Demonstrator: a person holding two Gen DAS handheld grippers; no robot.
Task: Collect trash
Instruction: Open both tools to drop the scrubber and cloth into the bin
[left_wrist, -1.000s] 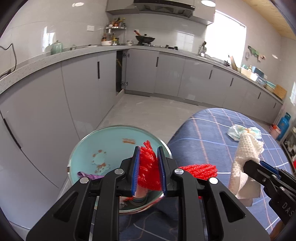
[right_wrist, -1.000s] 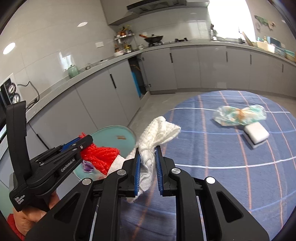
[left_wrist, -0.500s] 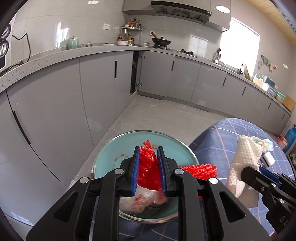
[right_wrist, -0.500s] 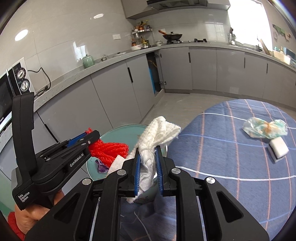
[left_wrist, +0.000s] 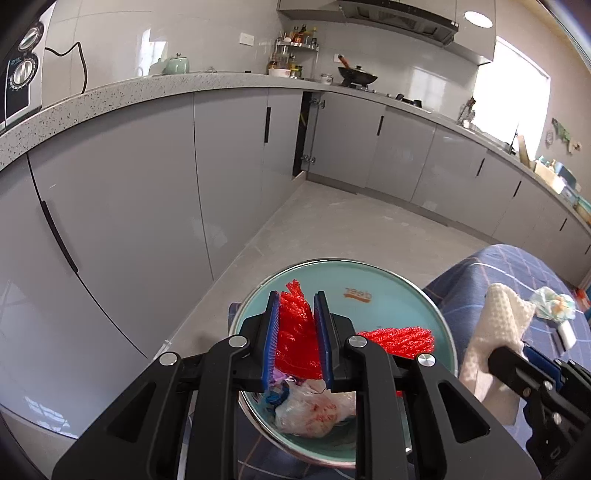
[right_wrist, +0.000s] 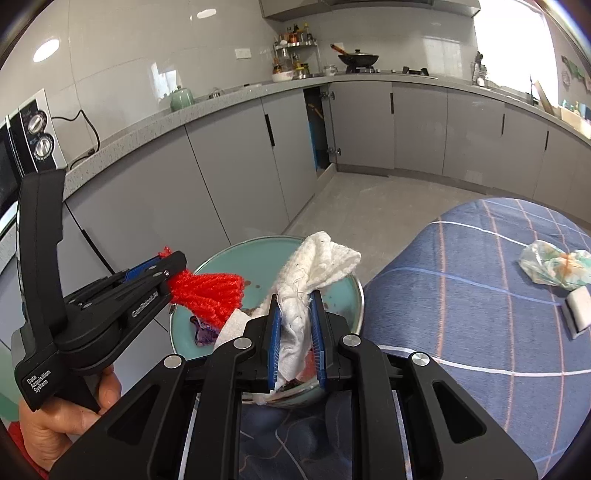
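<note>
Left tool (left_wrist: 296, 341) is clenched on the red mesh netting (left_wrist: 295, 334), its loose end fanning out toward 3 o'clock over the teal bin (left_wrist: 406, 295). Compared with half a second ago the bin sits nearer and more squarely beneath both tools, and more of the crumpled white plastic bag (left_wrist: 314, 410) inside it shows at 6 o'clock under the fingers. Right tool (right_wrist: 295, 338) grips the white waffle cloth (right_wrist: 317, 266), which stands up between the blue pads and flops open at 12 o'clock, now right over the bin's rim (right_wrist: 360, 295). In the right wrist view the left tool (right_wrist: 166, 273) comes in from 9 o'clock, red netting (right_wrist: 208, 293) over the bin beside a purple scrap (right_wrist: 205, 334). Out at 3 o'clock on the blue checked table (right_wrist: 480, 332), a crumpled printed wrapper (right_wrist: 554, 267) and a white sponge block (right_wrist: 576, 312) lie farther toward the frame's edge than before.
</note>
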